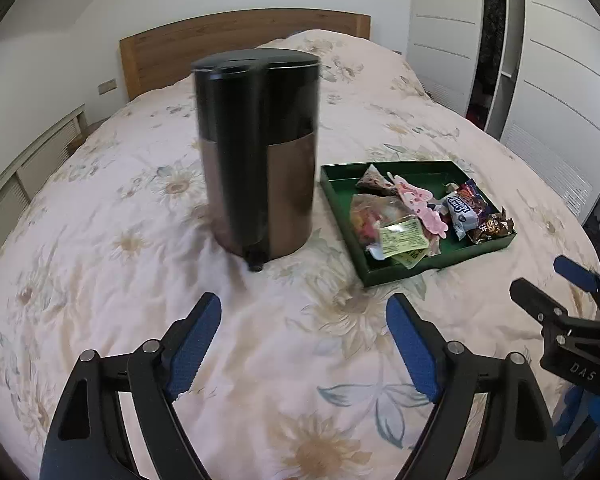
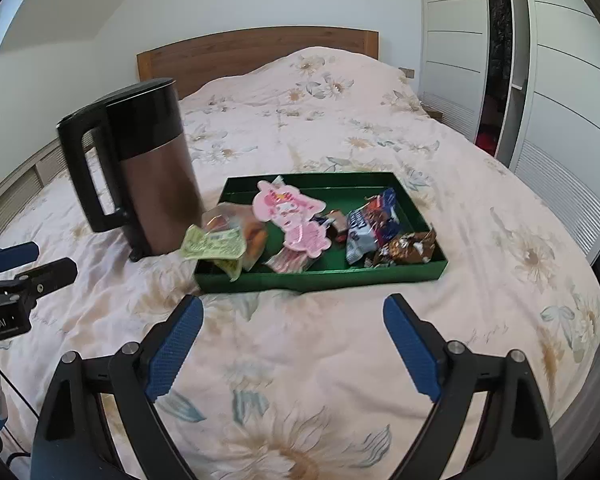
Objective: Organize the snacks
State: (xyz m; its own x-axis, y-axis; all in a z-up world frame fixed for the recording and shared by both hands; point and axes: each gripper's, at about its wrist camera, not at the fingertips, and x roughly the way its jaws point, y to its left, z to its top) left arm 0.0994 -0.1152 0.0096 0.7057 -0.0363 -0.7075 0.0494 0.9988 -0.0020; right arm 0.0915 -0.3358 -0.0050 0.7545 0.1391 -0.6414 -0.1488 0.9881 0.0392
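On the bed: a green tray [image 2: 320, 274] of snacks sits on the floral bedspread [image 1: 100, 240], just right of a bronze kettle [image 1: 260, 152].
Tray contents: pink character packet [image 2: 290, 216], blue-and-white packet [image 2: 370, 224], brown wrapper [image 2: 408, 246], clear bag with a yellow label [image 2: 220, 240] (it overhangs the tray's left rim).
Left gripper [image 1: 303, 338]: jaws apart, empty, hovering over the bedspread; kettle ahead, tray ahead and to its right.
Right gripper [image 2: 293, 334]: jaws apart, empty; tray straight ahead, near but not touching.
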